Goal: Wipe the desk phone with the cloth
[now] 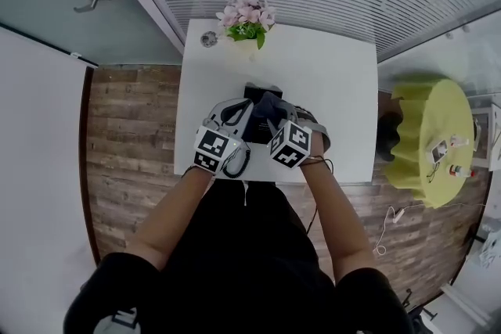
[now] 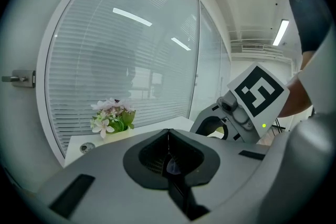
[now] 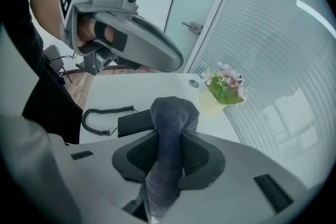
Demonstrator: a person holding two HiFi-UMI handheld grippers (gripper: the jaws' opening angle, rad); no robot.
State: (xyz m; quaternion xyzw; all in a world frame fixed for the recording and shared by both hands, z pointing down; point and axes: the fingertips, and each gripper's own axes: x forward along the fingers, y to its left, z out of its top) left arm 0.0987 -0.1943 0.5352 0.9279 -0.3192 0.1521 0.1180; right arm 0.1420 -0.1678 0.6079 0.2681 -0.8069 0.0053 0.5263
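Note:
The black desk phone [image 1: 255, 95] lies in the middle of a white table [image 1: 337, 90], its coiled cord [image 1: 238, 165] trailing toward the near edge. In the right gripper view the phone [image 3: 135, 122] and the cord [image 3: 97, 113] lie just left of my jaws. My right gripper [image 3: 170, 136] is shut on a grey cloth [image 3: 171, 115], which bulges out over the fingertips. From above, the cloth [image 1: 271, 107] hangs over the phone. My left gripper [image 2: 168, 139] is shut with nothing clearly in it, and it points up toward the blinds. It [image 3: 157, 57] hovers above the table to the left of the phone.
A pot of pink flowers [image 1: 247, 19] stands at the table's far edge with a small round metal piece [image 1: 208, 38] beside it. A window with blinds rises behind the table. A lime-green round stool [image 1: 430, 137] with small items stands to the right on the wooden floor.

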